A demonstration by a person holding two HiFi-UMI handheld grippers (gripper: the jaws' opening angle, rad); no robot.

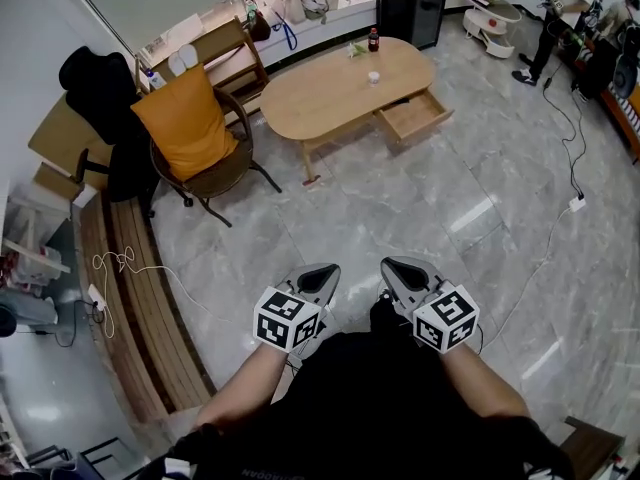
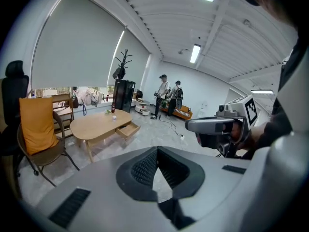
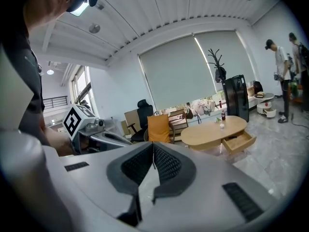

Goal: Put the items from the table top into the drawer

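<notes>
An oval wooden table point(image 1: 320, 98) stands far ahead across the floor, its drawer point(image 1: 415, 116) pulled open at the right end. On the top are a dark bottle with a red cap point(image 1: 374, 39), a small white cup point(image 1: 374, 78) and a small green item point(image 1: 356, 50). My left gripper point(image 1: 325, 271) and right gripper point(image 1: 395, 265) are held side by side near my body, well short of the table. Both are shut with nothing between the jaws. The table point(image 3: 212, 132), drawer point(image 3: 239, 141) and bottle point(image 3: 223, 115) also show in the right gripper view.
A chair with an orange cushion point(image 1: 190, 123) and a black office chair point(image 1: 100, 88) stand left of the table. A low wooden bench point(image 1: 130, 298) runs along the left wall. A cable and power strip point(image 1: 577, 204) lie at the right. People point(image 1: 565, 8) stand far right.
</notes>
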